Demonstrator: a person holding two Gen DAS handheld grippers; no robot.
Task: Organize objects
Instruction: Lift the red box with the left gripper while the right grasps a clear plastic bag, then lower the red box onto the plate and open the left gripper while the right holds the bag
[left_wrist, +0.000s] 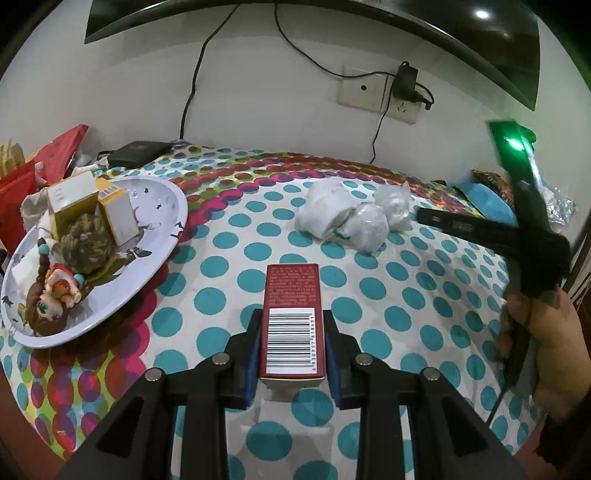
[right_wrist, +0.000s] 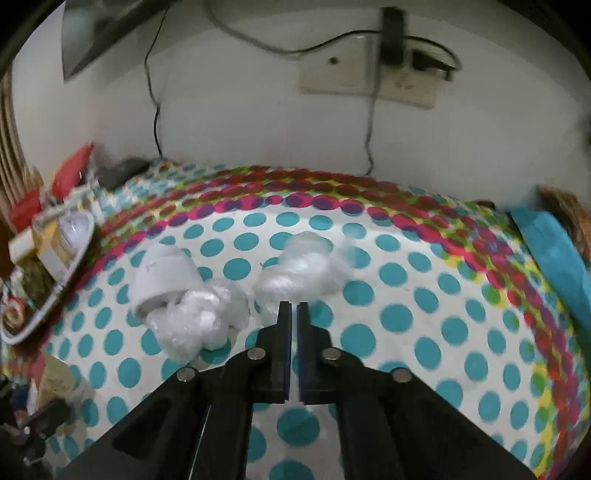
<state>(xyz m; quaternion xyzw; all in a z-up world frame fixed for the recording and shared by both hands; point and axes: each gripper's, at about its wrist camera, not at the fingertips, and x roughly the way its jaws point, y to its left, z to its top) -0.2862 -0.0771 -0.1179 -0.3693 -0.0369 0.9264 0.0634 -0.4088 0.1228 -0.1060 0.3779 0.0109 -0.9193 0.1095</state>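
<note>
- Box (left_wrist: 291, 321), red with a barcode label facing up, sits clamped between the left gripper's (left_wrist: 291, 334) two fingers, lifted clear of the dotted cloth (left_wrist: 424, 295); it is gripped by its long sides near the back end, so most of its length sticks out ahead of the fingertips, probably to let it be set down nose first.
- Tray (left_wrist: 173, 236) lies well to the left of those fingers, tilted up on one edge, and already carries two yellow-and-white boxes (left_wrist: 92, 206), a brownish bundle (left_wrist: 86, 240) and a doll (left_wrist: 51, 299); I judge it to be the collecting place, so the red box most likely goes there too.
- White wrapped bundles (left_wrist: 354, 216) rest on the cloth ahead and to the right of the left fingertips, not yet gathered.
- Right gripper (right_wrist: 293, 314) has its fingers drawn nearly together with only a thin slit between, and I see nothing held in them; its tips point at the nearer bundle (right_wrist: 299, 273), which lies just beyond them, with another bundle (right_wrist: 184, 299) ahead to their left. This looks like readiness for the next pick.
</note>
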